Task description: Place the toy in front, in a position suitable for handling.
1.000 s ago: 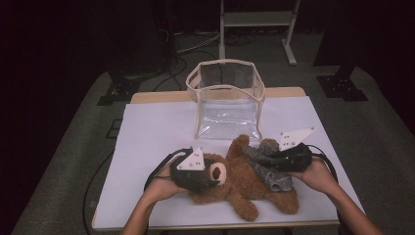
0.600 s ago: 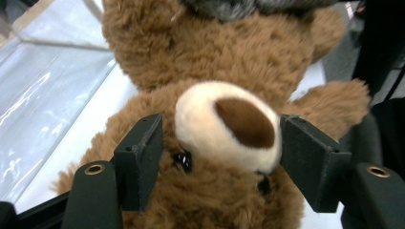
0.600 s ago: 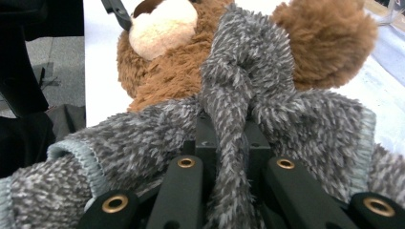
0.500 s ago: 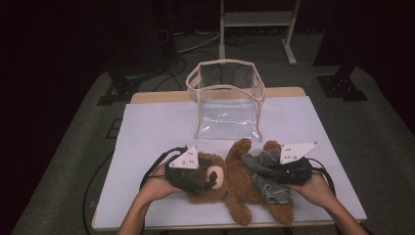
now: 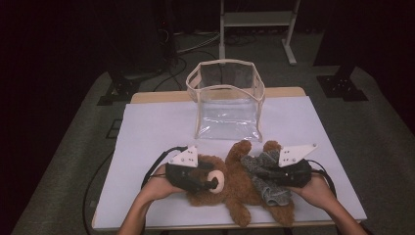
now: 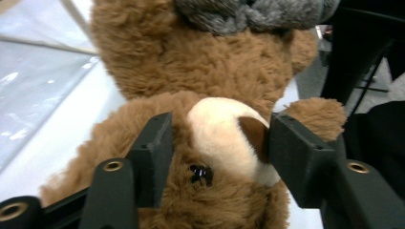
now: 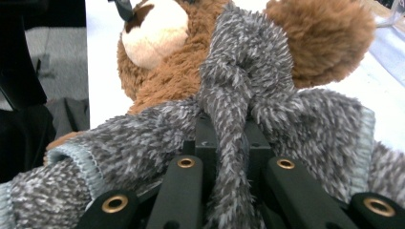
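- High view: the brown teddy bear (image 5: 235, 188) lies at the table's near edge, wearing a grey fuzzy scarf (image 5: 266, 178).
- The left gripper (image 5: 211, 183) straddles its muzzle, jaws spread.
- The right gripper (image 5: 259, 174) pinches the scarf.
- A clear bag (image 5: 226, 103) stands farther back.

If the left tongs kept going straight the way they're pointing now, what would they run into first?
The brown plush teddy bear: its cream muzzle already sits between the open jaws of the left tongs, so its head would likely meet them first, though depth is hard to judge.
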Demonstrator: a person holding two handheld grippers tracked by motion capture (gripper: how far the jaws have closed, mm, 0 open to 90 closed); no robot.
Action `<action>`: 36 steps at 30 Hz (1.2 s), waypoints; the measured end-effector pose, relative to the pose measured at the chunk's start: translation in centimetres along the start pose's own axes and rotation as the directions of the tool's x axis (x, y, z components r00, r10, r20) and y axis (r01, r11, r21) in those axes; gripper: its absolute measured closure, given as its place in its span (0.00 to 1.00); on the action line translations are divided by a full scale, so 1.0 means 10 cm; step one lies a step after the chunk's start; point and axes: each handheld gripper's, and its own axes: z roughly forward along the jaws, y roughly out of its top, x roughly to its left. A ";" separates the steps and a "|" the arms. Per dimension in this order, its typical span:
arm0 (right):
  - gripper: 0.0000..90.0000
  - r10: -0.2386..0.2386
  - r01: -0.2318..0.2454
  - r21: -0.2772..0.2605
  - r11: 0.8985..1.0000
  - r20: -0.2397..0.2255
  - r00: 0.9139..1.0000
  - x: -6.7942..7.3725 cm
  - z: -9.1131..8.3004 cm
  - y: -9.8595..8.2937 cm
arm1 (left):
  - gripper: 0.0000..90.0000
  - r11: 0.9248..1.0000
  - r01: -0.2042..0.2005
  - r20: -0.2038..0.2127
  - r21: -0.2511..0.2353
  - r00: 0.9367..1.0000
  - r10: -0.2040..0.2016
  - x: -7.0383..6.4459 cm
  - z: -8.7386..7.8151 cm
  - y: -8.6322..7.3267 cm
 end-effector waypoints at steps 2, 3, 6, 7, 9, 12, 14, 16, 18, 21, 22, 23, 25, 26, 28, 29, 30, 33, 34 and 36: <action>0.89 -0.029 0.029 0.013 1.000 0.014 0.999 0.02 -0.03 0.08 | 0.49 1.000 -0.008 -0.001 0.008 1.000 0.008 -0.01 0.00 0.01; 0.89 -0.045 0.045 0.014 0.999 0.018 0.999 0.02 -0.04 0.12 | 0.50 1.000 -0.018 0.001 0.013 1.000 0.017 -0.02 0.00 0.02; 0.89 -0.080 0.080 0.018 0.997 0.009 0.997 0.02 0.01 0.29 | 0.50 1.000 -0.025 0.002 0.017 1.000 0.025 -0.03 0.00 0.01; 0.89 -0.090 0.090 0.020 0.996 0.006 0.996 0.02 0.04 0.32 | 0.50 0.999 -0.026 0.002 0.018 1.000 0.026 -0.03 0.00 0.01; 0.89 -0.101 0.101 0.032 0.994 -0.006 0.995 -0.01 0.13 0.37 | 0.50 0.999 -0.025 -0.002 0.021 1.000 0.025 -0.03 0.00 0.00; 0.89 -0.093 0.094 0.037 0.995 -0.014 0.996 -0.09 0.15 0.35 | 0.51 1.000 -0.025 -0.005 0.018 1.000 0.025 -0.03 -0.01 -0.01; 0.89 -0.065 0.065 0.035 0.997 -0.007 0.998 -0.16 0.11 0.29 | 0.51 0.999 -0.028 -0.006 0.017 1.000 0.028 -0.03 -0.01 0.00; 0.89 -0.038 0.038 0.035 0.999 0.010 0.999 -0.23 0.03 0.21 | 0.51 0.999 -0.027 -0.006 0.017 1.000 0.027 -0.03 0.00 0.00; 0.89 -0.006 0.005 0.037 0.999 0.030 1.000 -0.29 -0.05 0.11 | 0.51 0.999 -0.028 -0.007 0.021 1.000 0.028 -0.03 -0.01 0.00; 0.89 0.045 -0.046 0.034 0.998 0.035 0.998 -0.34 -0.11 -0.03 | 0.51 0.999 -0.040 -0.015 0.023 0.999 0.040 -0.04 -0.05 0.05; 0.89 0.056 -0.057 0.031 0.998 0.037 0.998 -0.33 -0.13 -0.08 | 0.51 0.999 -0.045 -0.023 0.024 0.999 0.045 -0.04 -0.08 0.07; 0.89 0.058 -0.059 0.027 0.998 0.039 0.998 -0.32 -0.13 -0.11 | 0.51 0.998 -0.050 -0.027 0.025 0.998 0.050 -0.04 -0.10 0.09; 0.89 0.063 -0.064 0.021 0.998 0.042 0.997 -0.28 -0.14 -0.14 | 0.52 0.999 -0.051 -0.049 0.012 0.997 0.051 -0.04 -0.15 0.11; 0.89 0.062 -0.063 0.014 0.998 0.040 0.997 -0.27 -0.14 -0.15 | 0.52 0.999 -0.050 -0.056 0.003 0.997 0.050 -0.02 -0.17 0.12; 0.89 0.065 -0.065 0.005 0.998 0.037 0.997 -0.24 -0.14 -0.16 | 0.52 0.999 -0.039 -0.066 -0.013 0.997 0.038 0.00 -0.21 0.11; 0.89 0.062 -0.062 0.002 0.998 0.035 0.997 -0.22 -0.14 -0.17 | 0.52 0.999 -0.032 -0.073 -0.018 0.997 0.030 0.01 -0.21 0.11; 0.89 0.061 -0.061 0.000 0.998 0.031 0.998 -0.20 -0.14 -0.17 | 0.52 1.000 -0.026 -0.075 -0.016 0.997 0.025 0.02 -0.21 0.10; 0.89 0.053 -0.053 -0.001 0.999 0.027 0.998 -0.15 -0.15 -0.18 | 0.52 1.000 -0.013 -0.080 0.023 0.997 0.015 0.03 -0.16 0.06; 0.89 0.052 -0.052 0.000 0.999 0.024 0.998 -0.14 -0.15 -0.18 | 0.52 1.000 -0.006 -0.073 0.015 0.997 0.007 0.04 -0.14 0.04; 0.89 0.048 -0.048 0.006 0.999 0.028 0.998 -0.13 -0.16 -0.16 | 0.52 1.000 0.002 -0.068 0.014 0.998 -0.001 0.04 -0.12 0.03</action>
